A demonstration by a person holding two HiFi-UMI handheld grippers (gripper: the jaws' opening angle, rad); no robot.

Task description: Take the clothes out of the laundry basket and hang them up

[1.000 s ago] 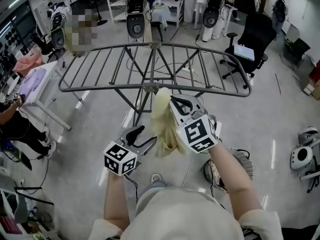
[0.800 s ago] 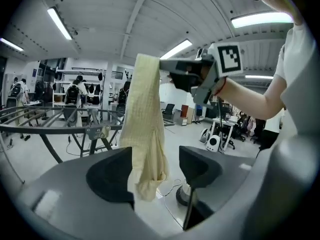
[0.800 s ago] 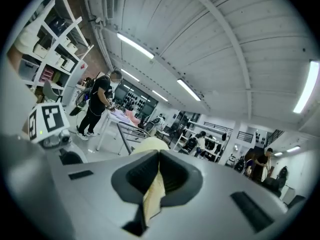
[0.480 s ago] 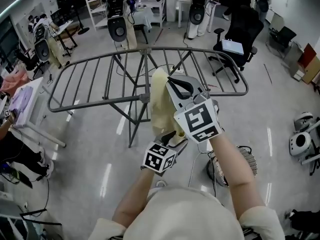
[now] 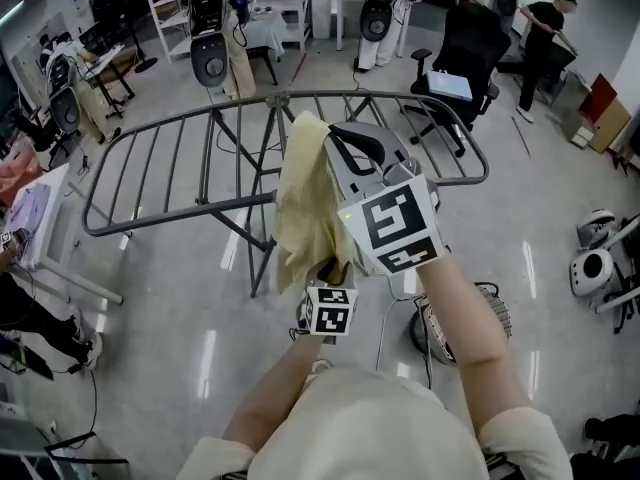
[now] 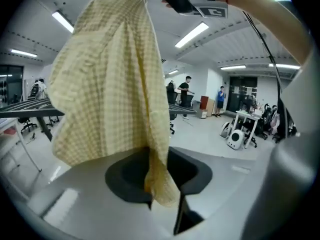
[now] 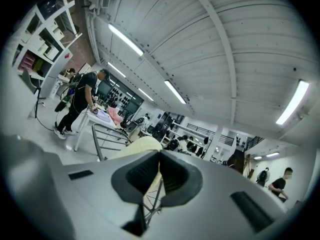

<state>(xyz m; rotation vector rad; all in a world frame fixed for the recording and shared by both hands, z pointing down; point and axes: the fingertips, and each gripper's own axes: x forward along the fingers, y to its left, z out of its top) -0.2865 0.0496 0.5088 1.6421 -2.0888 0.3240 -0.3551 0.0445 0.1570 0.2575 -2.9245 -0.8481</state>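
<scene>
Head view showed the laundry basket on the floor at the person's right. The right forearm covered most of it, so only part of its rim showed and its contents could not be made out. The one garment in plain sight was out of the basket: a pale yellow checked cloth that hung in the air in front of the person, just before the near rail of the grey drying rack and not draped over any bar. The right gripper was closed tight on the cloth's top edge, and in the right gripper view its jaws met on a fold of yellow fabric with rack bars beyond. The left gripper sat lower, under the right one, at the cloth's bottom end. In the left gripper view its jaws had just been closing and stood partly apart, with the cloth's lower corner hanging between them; a gap showed under the corner and no pinch could be seen. In the head view the cloth and the right gripper's marker cube hid the left jaws. The rack's legs were partly hidden behind the cloth. A black office chair stood beyond the rack.
</scene>
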